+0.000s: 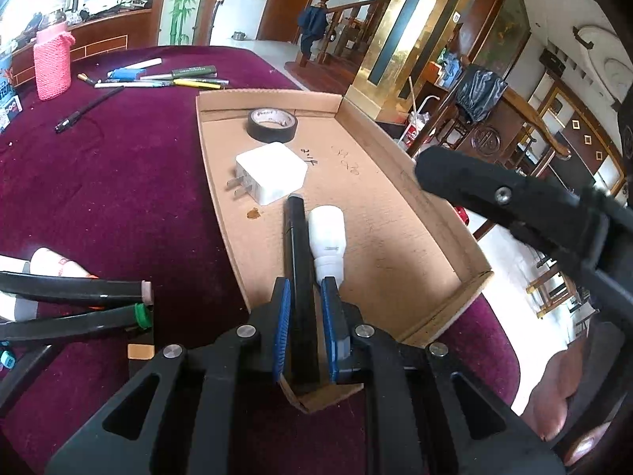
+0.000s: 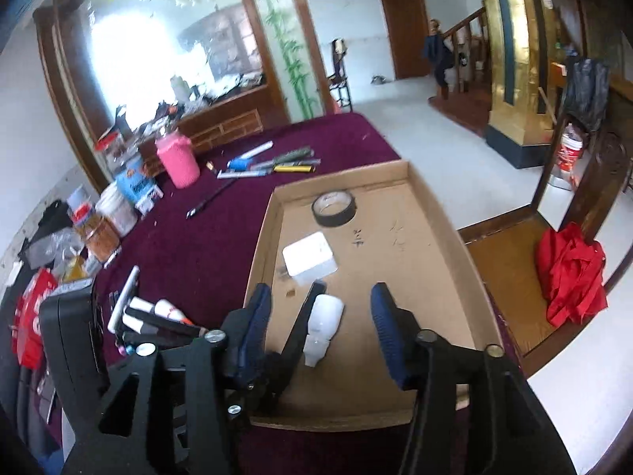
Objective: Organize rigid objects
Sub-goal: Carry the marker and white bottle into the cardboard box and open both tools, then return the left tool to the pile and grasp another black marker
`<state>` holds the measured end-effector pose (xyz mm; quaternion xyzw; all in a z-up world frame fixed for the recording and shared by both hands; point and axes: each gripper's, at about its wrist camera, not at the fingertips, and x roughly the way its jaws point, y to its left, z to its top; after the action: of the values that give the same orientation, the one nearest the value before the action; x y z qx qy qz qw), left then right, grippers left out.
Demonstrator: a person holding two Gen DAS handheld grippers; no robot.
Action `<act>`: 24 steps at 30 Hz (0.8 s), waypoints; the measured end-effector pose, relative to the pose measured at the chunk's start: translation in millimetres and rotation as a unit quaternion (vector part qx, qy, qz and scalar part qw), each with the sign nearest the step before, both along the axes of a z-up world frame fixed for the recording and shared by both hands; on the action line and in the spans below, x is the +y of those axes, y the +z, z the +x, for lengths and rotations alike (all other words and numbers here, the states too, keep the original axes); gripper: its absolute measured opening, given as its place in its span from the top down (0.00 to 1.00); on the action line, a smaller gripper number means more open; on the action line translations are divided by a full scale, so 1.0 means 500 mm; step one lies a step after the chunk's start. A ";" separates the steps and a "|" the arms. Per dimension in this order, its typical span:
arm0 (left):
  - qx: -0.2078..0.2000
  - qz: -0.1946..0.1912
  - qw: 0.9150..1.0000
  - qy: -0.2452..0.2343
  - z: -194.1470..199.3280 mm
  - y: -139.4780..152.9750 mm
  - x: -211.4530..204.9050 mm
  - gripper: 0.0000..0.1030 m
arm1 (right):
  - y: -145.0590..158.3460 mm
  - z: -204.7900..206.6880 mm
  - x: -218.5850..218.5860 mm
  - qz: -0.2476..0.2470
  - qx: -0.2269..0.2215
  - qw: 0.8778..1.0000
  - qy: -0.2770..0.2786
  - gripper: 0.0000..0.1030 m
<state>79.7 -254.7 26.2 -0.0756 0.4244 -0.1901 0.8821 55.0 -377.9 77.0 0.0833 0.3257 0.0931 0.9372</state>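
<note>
The left hand-held gripper is clamped on a long black bar-shaped object, angled down into the shallow cardboard tray. Beside it lies a white plastic bulb-shaped piece, between the parted pads of the right hand-held gripper.

This is a lived-in home, a large front room or hall. The counter under a maroon cloth is the landmark: behind it a wood-framed pane with a painted bamboo stalk rises above a low wooden ledge heaped with household clutter. Beyond the counter's far end lie a pale tiled floor, a brown wooden door and a wooden staircase with turned balusters. To the counter's right stands a gold-clad pillar, and near it carved dark wooden furniture with a red garment draped beside it.
</note>
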 end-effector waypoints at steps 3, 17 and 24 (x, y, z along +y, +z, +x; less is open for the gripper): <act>-0.009 0.003 1.000 0.000 -0.011 0.010 0.009 0.87 | -0.004 -0.005 -0.007 0.020 -0.006 1.000 -0.003 0.52; -0.057 0.009 0.998 0.022 -0.085 0.082 0.161 0.87 | -0.009 -0.034 0.057 0.091 -0.015 0.992 0.084 0.41; -0.074 0.014 0.991 0.109 -0.110 0.080 0.328 0.51 | -0.033 -0.041 0.168 0.070 0.026 0.986 0.147 0.33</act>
<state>24.6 -90.8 66.3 -0.0950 0.3500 -0.0916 0.9274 34.5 -294.0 60.4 0.1024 0.3511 0.2506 0.8963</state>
